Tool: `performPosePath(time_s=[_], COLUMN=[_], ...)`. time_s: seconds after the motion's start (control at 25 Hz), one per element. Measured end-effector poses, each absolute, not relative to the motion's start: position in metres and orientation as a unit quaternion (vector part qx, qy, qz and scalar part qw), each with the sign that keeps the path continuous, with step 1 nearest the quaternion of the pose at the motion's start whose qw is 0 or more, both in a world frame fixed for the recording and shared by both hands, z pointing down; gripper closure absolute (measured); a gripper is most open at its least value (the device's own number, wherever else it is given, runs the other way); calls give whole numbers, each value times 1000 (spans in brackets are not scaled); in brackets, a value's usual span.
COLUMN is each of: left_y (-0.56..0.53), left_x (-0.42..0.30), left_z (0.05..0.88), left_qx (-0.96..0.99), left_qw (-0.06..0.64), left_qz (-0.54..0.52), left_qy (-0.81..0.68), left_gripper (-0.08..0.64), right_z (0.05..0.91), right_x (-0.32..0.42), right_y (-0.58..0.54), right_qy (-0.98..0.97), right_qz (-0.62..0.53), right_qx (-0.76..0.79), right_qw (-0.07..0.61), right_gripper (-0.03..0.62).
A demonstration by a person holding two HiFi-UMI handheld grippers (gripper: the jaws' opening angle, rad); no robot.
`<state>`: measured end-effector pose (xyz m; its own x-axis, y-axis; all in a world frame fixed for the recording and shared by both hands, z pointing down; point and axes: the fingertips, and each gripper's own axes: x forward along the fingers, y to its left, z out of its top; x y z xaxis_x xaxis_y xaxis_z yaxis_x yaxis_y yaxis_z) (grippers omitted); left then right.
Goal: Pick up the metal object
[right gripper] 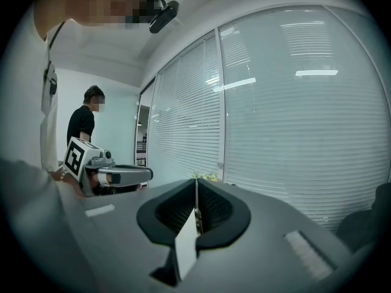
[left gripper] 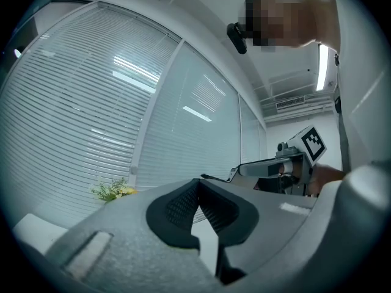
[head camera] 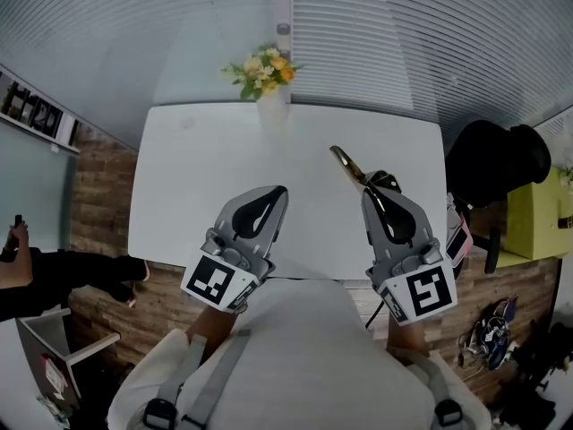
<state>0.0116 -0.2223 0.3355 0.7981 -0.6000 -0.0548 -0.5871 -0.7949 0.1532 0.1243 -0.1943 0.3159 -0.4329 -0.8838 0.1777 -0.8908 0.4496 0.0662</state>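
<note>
Right gripper (head camera: pixel 370 192) clamps thin metal object (head camera: pixel 345 162) above table (head camera: pixel 197 177); the edge pinch could slip. Left gripper (head camera: pixel 273 195) jaws together, empty.

White top (head camera: pixel 300 352), seemingly grey straps (head camera: pixel 175 374)

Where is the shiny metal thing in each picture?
Head view: the metal object sticks out ahead of the right gripper, over the white table.
Left gripper view: a thin strip right of center, poking from the right gripper's tip.
Right gripper view: edge-on at center, pinched between the jaws.
Shared landmark: the yellow flowers.
</note>
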Motion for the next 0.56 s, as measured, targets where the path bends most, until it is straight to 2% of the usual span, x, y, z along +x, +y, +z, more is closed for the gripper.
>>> performPosePath(time_s=[0.56], left_y=[-217], left_x=[8], left_z=[335], left_qx=[945], left_qw=[64], left_qz=[-52], left_qy=[-317], left_gripper=[557], right_z=[315], right_x=[125], right_y=[-188], right_qy=[-845], right_qz=[14], right_qx=[526], right_qw=[96], right_gripper=[581])
